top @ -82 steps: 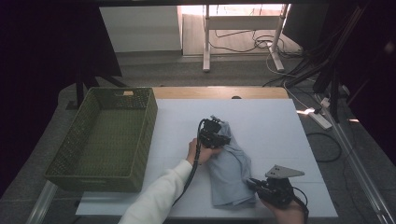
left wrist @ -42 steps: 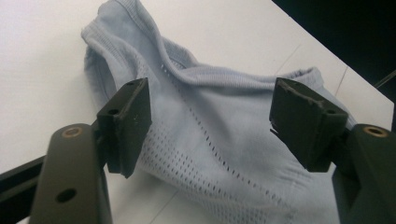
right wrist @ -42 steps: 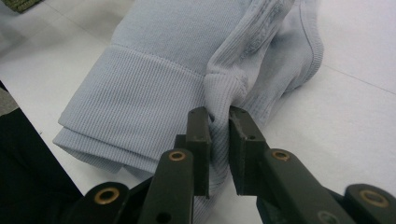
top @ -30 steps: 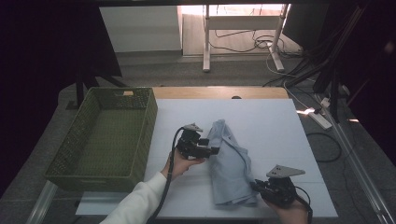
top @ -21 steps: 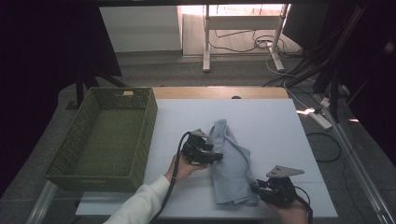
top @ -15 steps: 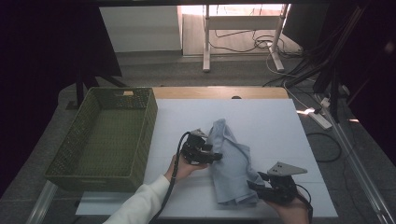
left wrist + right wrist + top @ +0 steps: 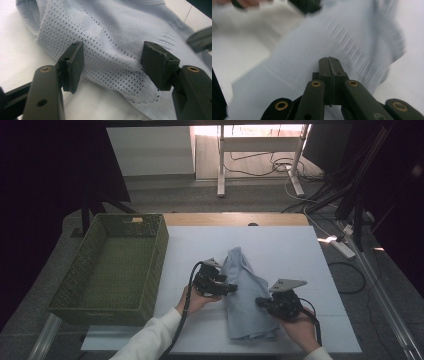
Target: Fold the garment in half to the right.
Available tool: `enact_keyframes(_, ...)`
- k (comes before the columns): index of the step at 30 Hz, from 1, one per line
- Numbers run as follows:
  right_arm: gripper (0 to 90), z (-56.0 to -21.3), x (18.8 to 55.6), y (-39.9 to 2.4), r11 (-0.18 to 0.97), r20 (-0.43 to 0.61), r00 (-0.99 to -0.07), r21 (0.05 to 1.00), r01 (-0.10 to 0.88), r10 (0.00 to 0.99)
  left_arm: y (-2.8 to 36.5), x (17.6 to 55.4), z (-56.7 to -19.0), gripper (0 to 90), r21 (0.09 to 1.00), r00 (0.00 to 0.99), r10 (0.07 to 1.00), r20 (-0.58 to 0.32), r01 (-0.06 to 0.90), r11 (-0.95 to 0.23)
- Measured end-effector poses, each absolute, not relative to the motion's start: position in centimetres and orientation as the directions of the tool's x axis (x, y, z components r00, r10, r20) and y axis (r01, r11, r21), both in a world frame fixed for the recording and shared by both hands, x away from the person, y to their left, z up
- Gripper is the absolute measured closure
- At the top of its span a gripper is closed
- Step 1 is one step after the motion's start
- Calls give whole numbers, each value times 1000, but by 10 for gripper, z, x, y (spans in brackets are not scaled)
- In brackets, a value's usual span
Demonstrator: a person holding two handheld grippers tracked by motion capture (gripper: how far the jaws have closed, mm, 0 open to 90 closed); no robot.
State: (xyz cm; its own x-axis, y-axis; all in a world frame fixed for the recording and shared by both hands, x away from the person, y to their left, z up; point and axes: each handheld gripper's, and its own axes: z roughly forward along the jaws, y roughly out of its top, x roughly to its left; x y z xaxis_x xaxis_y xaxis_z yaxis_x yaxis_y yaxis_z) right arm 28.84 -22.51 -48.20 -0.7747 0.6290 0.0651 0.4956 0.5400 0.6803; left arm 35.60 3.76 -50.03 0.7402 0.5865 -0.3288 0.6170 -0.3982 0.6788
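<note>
Left gripper (image 7: 112, 67) spread wide at light-blue knit garment (image 7: 245, 295), right gripper (image 7: 329, 65) closed over it

Garment (image 7: 244, 297) lies on table (image 7: 280, 250) between left gripper (image 7: 220, 286) and right gripper (image 7: 270, 302); basket (image 7: 117, 265) left of the left gripper.

Wooden table topped with a white sheet (image 7: 280, 245) — bare wood strip along the far edge. On the left, partly past the sheet's side, a rectangular green woven basket (image 7: 102, 292). Near the middle, toward the near edge, a crumpled pale blue knit garment (image 7: 245, 305) — perforated weave, lying flat on the white.
</note>
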Motion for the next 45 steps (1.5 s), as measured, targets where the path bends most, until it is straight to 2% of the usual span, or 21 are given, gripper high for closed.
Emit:
enact_keyframes(8, 896, -505, 282, -209, 590, 102, -806, 630, 506, 582, 48, 351, -495, 333, 691, 735, 600, -316, 611, -385)
enact_keyframes(21, 896, -510, 276, -212, 549, 176, -794, 635, 543, 581, 85, 343, -493, 331, 701, 707, 631, -319, 624, -345)
enact_keyframes(35, 894, -507, 266, -217, 564, 146, -816, 655, 503, 559, 87, 344, -496, 325, 695, 707, 631, -319, 627, -351)
enact_keyframes(45, 858, -483, 272, -214, 514, 92, -831, 747, 421, 548, 89, 344, -496, 322, 698, 701, 637, -320, 629, -342)
